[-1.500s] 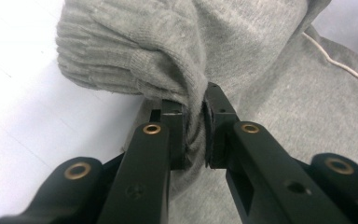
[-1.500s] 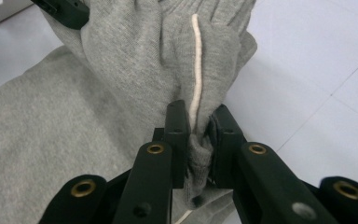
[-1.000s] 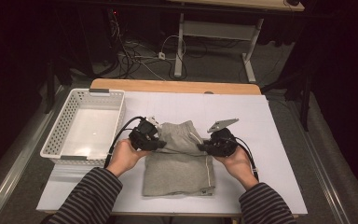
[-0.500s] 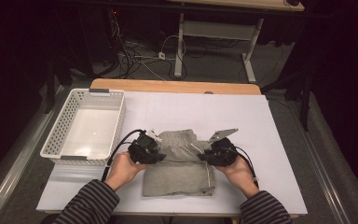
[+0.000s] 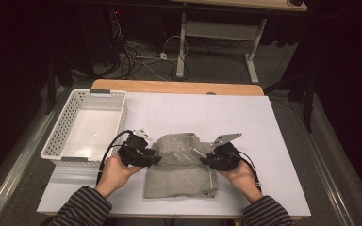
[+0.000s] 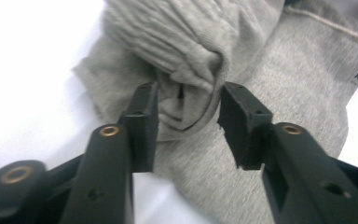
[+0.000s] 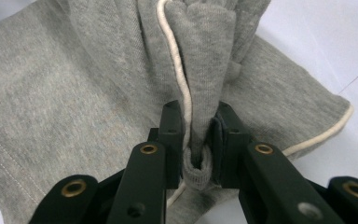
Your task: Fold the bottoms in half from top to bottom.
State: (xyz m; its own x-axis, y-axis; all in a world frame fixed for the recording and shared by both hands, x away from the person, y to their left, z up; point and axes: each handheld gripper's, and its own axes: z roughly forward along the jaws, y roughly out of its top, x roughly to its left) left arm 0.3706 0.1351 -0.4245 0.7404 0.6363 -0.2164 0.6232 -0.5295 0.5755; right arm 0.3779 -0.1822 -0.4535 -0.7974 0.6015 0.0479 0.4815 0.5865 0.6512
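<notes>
The grey knitted cotton garment (image 5: 181,167), with its cream cord trim, is lying folded on the white sheet covering the table (image 5: 283,141), near the edge closest to me, and its upper part is sitting bunched up in a soft hump over the flat lower layer. I am holding that hump from both sides. My right gripper (image 7: 196,135) is pinching a gathered fold of the grey cloth together with a run of the cream cord, and its black pads are pressing the fabric from both sides, so the fold is standing up narrow between them. My left gripper (image 6: 186,116) is standing with its jaws spread apart; they have just been opening, and a rumpled knot of the ribbed cloth is sitting in the gap, close to the left pad, with no squeeze on it that I can see. In the high view the left gripper (image 5: 139,151) is lying against the left side of the bunched cloth and the right gripper (image 5: 224,157) against the right side, with my hands in striped sleeves coming in from the near edge behind them. Black cables are trailing from both tools. Just beside my left hand (image 5: 115,172), toward the far left of the table, a white perforated plastic basket (image 5: 59,139) is sitting, apart from the garment.
</notes>
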